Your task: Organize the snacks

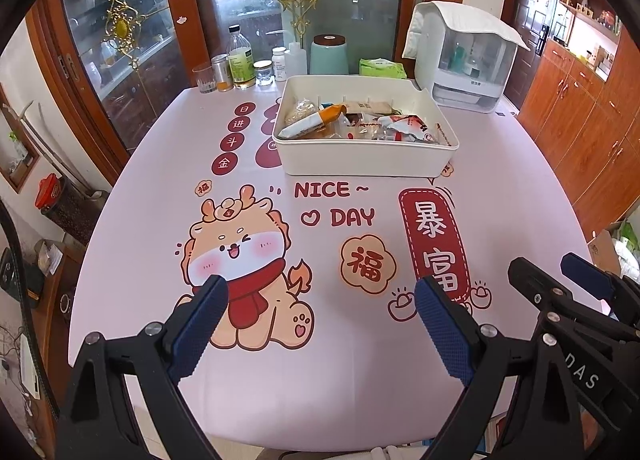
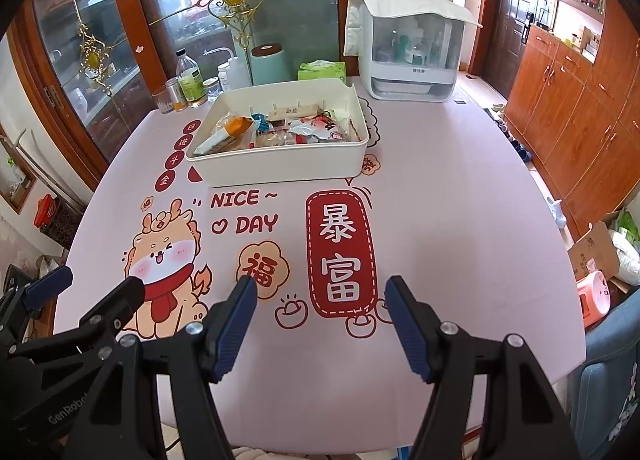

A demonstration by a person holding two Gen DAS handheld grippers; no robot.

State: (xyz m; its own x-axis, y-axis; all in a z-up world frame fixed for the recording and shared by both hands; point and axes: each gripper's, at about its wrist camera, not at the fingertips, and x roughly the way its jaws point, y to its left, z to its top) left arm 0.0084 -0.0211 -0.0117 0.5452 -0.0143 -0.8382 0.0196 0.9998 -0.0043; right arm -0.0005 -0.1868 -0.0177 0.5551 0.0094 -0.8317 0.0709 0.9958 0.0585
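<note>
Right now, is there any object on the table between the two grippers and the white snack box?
Nothing visible: between the left gripper, the right gripper and the white snack box lies only bare printed tablecloth.

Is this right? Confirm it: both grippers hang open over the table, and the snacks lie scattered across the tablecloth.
Not quite. The snacks are in the white bin, as both wrist views show. The left gripper and right gripper do hang open over the table.

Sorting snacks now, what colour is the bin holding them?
Cream white bin, seen best in the right wrist view.
</note>
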